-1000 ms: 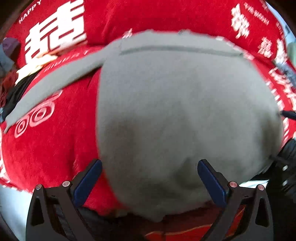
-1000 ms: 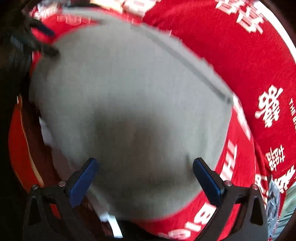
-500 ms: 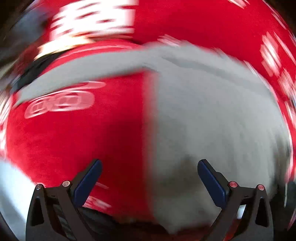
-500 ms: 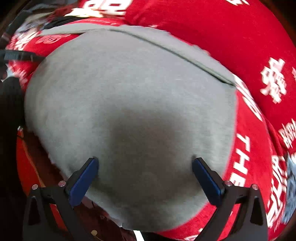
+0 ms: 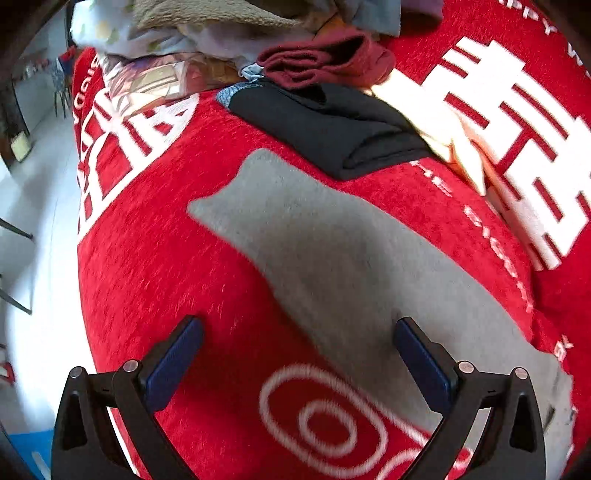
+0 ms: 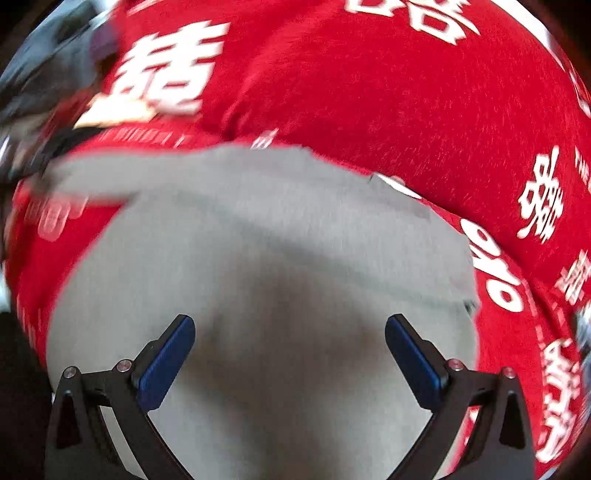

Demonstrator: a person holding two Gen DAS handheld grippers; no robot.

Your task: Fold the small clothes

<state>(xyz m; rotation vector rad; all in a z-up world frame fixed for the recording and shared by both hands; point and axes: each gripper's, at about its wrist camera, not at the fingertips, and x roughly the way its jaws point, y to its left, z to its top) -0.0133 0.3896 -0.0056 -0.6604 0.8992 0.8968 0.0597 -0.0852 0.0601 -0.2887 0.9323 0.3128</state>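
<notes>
A grey garment [image 5: 332, 258] is spread flat on a red blanket [image 5: 166, 258] printed with white characters and ring patterns. In the left wrist view, one long sleeve of the garment is seen running diagonally from the lower right up toward the middle, its blunt end lying just short of a folded black garment [image 5: 325, 125]. Behind the black one, a bundled dark red cloth [image 5: 325, 59] and a heap of pale mixed clothes [image 5: 184, 26] are piled at the far edge. The left gripper [image 5: 297, 354] is held released above the blanket, its blue pads [image 5: 173, 363] spread wide, with the sleeve passing under the right-hand one; nothing is clasped.

In the right wrist view, the broad body of the grey garment [image 6: 277, 277] fills the lower frame. The right gripper [image 6: 290, 350] is likewise held wide apart over it, empty. This view is blurred, so finer detail cannot be told.
</notes>
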